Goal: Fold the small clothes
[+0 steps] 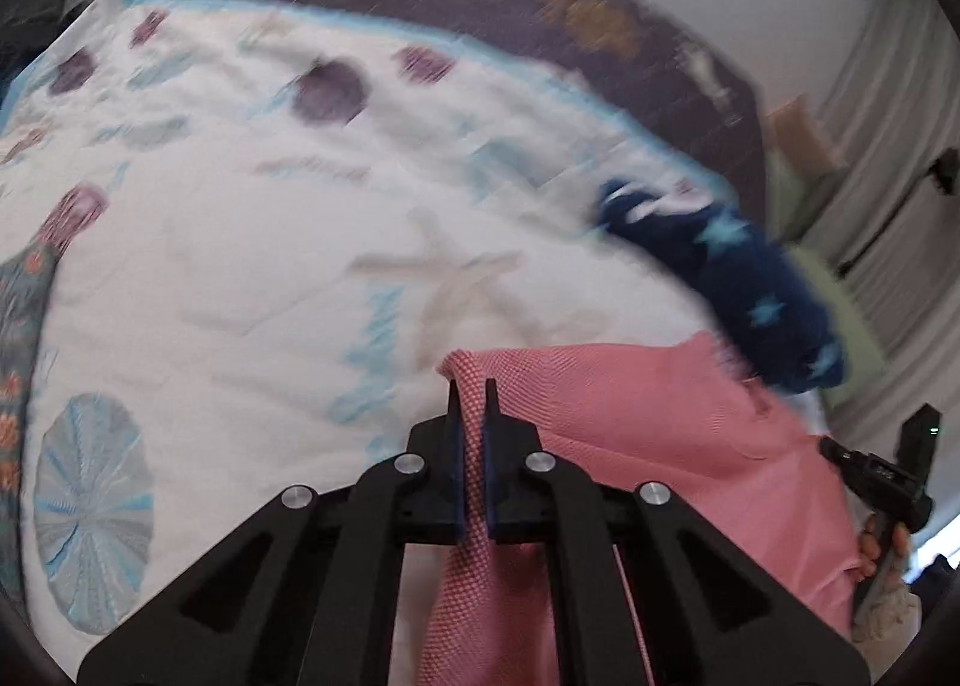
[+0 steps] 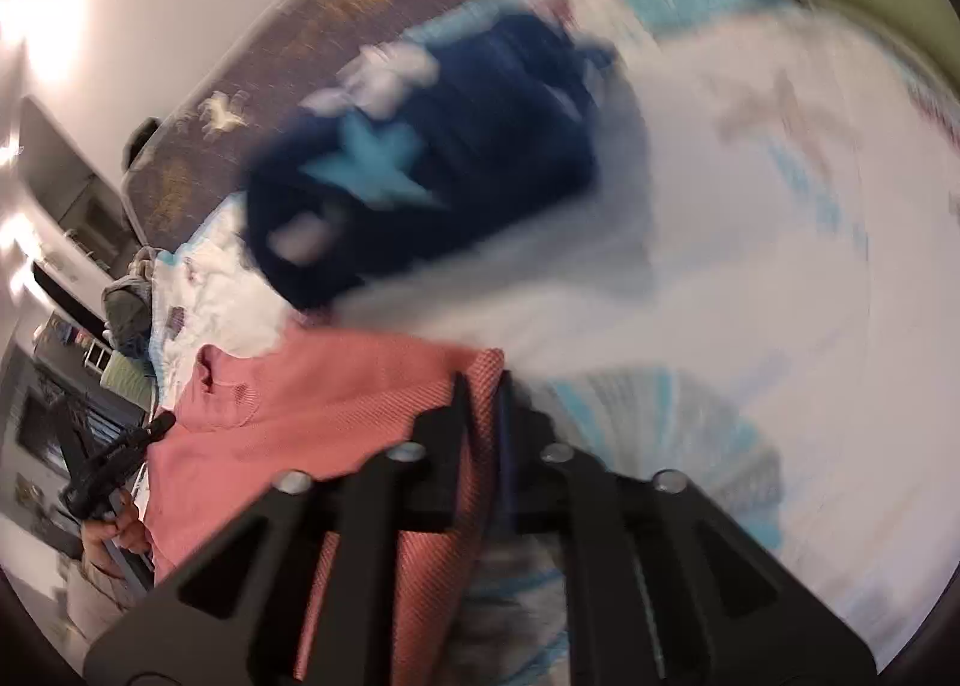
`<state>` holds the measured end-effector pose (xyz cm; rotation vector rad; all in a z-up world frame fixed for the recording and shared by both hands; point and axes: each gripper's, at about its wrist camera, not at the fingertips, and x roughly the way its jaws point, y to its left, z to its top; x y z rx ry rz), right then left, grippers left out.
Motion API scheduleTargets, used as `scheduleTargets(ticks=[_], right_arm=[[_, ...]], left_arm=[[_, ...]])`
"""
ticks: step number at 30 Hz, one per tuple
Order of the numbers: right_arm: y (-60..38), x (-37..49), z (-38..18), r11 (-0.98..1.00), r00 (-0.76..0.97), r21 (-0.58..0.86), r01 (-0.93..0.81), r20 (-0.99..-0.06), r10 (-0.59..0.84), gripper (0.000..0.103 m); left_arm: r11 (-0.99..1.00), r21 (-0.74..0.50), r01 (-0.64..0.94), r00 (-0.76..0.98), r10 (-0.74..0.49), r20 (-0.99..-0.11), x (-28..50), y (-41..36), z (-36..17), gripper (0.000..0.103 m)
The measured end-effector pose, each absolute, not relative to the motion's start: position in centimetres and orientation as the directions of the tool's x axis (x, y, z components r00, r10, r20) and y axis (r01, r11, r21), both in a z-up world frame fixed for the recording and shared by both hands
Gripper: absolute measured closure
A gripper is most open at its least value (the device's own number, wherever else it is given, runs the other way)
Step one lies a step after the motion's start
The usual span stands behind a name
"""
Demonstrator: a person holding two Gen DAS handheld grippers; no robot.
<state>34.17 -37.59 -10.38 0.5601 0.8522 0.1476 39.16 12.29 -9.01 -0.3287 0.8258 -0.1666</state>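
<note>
- The pink cloth (image 1: 660,422) hangs stretched between both grippers, lifted above the quilt (image 1: 240,242).
- Left gripper (image 1: 474,386) is clamped on one corner.
- Right gripper (image 2: 483,380) is clamped on the other corner.
- A navy starred garment (image 2: 432,158) lies on the quilt beyond the cloth.

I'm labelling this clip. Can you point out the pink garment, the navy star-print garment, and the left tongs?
pink garment (image 1: 660,422), left wrist view, open knit panel.
navy star-print garment (image 2: 480,146), right wrist view, middle of the bundle.
left tongs (image 1: 474,392), left wrist view, between the tips, which clamp the pink edge.
</note>
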Motion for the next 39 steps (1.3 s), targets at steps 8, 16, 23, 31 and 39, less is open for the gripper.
scheduleTargets(ticks=[8,16,23,31,39], right_arm=[[-38.8,24.0,-5.6,0.865,0.706,0.502,0.008,-0.615,0.351,0.051],[-33.4,13.1,-7.5,0.893,0.606,0.447,-0.060,-0.694,0.388,0.045],[-32.1,4.7,-8.4,0.872,0.577,0.476,-0.114,-0.683,0.448,0.048],[-32.2,-2.1,-8.7,0.854,0.561,0.509,-0.111,-0.677,0.476,0.100],[-32.9,-8.0,-8.3,0.791,0.543,0.581,-0.194,-0.608,0.580,0.037]], left_arm=[[0.913,-0.406,-0.024,0.717,-0.268,-0.643,32.1,17.1,-5.6,0.048],[0.921,-0.375,0.109,0.612,-0.359,-0.705,21.0,15.2,-6.7,0.047],[0.901,-0.367,0.233,0.551,-0.433,-0.713,11.2,12.8,-9.6,0.051],[0.868,-0.447,0.214,0.571,-0.483,-0.664,5.4,13.3,-8.9,0.100],[0.880,-0.442,0.173,0.535,-0.461,-0.708,0.9,15.3,-9.5,0.046]])
